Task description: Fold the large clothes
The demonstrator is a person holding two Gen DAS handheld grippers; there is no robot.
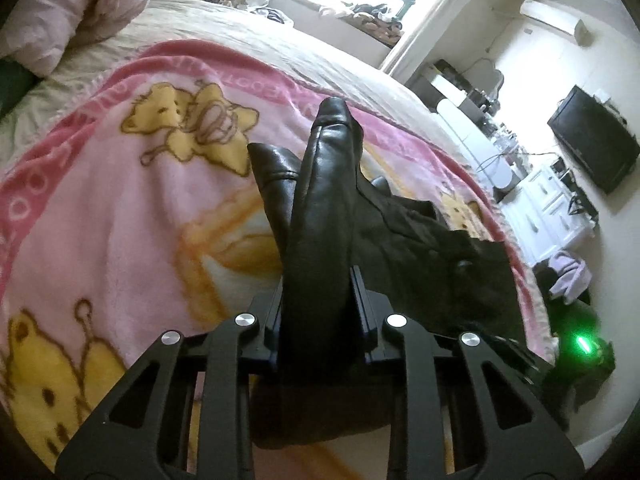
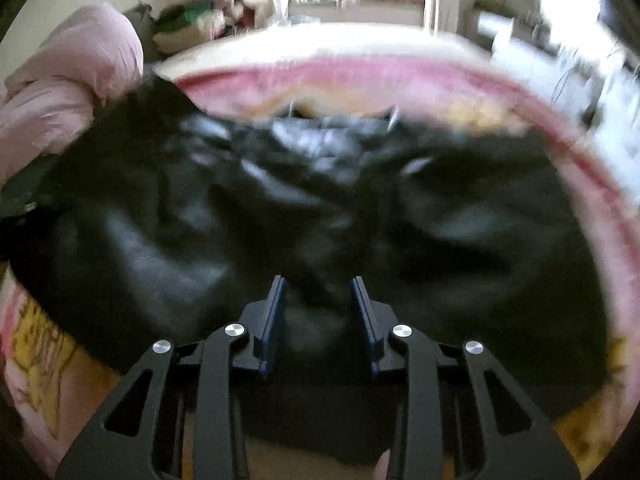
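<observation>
A black leather jacket [image 1: 420, 248] lies on the pink blanket [image 1: 120, 200]. The left hand-held gripper [image 1: 320, 304] clamps a raised sleeve running straight ahead, away from it. The right hand-held gripper [image 2: 320, 312] pinches the jacket's near edge, the body spreading crosswise beyond.

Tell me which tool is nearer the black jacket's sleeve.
Left. The left tool is clamped on the sleeve; the right tool sits at the black jacket body, grip unclear.

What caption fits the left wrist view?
Left gripper pinching a black leather jacket above the pink blanket.
</observation>
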